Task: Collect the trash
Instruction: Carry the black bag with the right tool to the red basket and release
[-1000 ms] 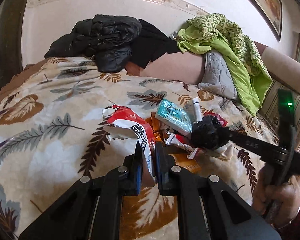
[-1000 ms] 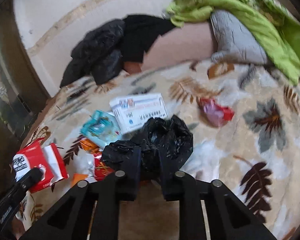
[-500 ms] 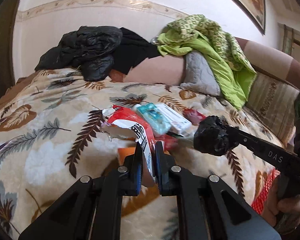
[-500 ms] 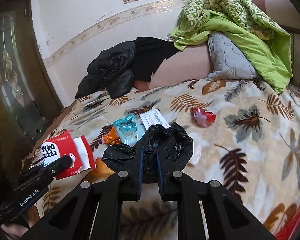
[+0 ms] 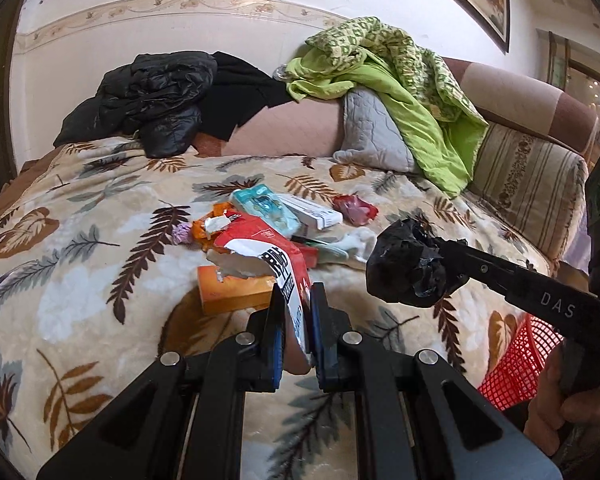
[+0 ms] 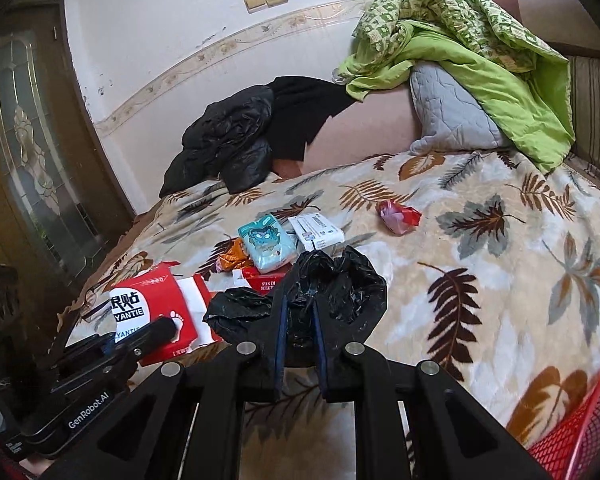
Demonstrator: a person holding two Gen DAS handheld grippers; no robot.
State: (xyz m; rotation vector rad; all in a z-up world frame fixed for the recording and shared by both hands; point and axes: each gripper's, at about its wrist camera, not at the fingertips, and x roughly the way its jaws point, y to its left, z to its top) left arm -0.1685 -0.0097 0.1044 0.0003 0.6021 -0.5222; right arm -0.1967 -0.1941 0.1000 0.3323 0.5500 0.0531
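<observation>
My left gripper (image 5: 296,300) is shut on a torn red and white packet (image 5: 260,248), held above the leaf-patterned blanket (image 5: 80,272). The right gripper (image 6: 299,312) is shut on a crumpled black plastic bag (image 6: 336,280); in the left wrist view that black plastic bag (image 5: 408,264) hangs at the right gripper's tip. Loose trash lies on the bed behind: an orange box (image 5: 232,292), a teal tissue pack (image 6: 266,242), a white carton (image 6: 316,232), a red crumpled wrapper (image 6: 396,216) and an orange foil wrapper (image 6: 230,258).
A red mesh basket (image 5: 516,360) stands at the bed's near right edge, seen also as a red mesh basket (image 6: 572,440) in the right wrist view. Black jackets (image 5: 148,100), a grey pillow (image 5: 372,136) and a green quilt (image 5: 412,92) lie by the headboard. A hand (image 5: 572,412) holds the right gripper.
Both grippers pulled back from the trash pile toward the bed's near edge, still holding the packet and the black bag. The red basket has come into view at lower right.
</observation>
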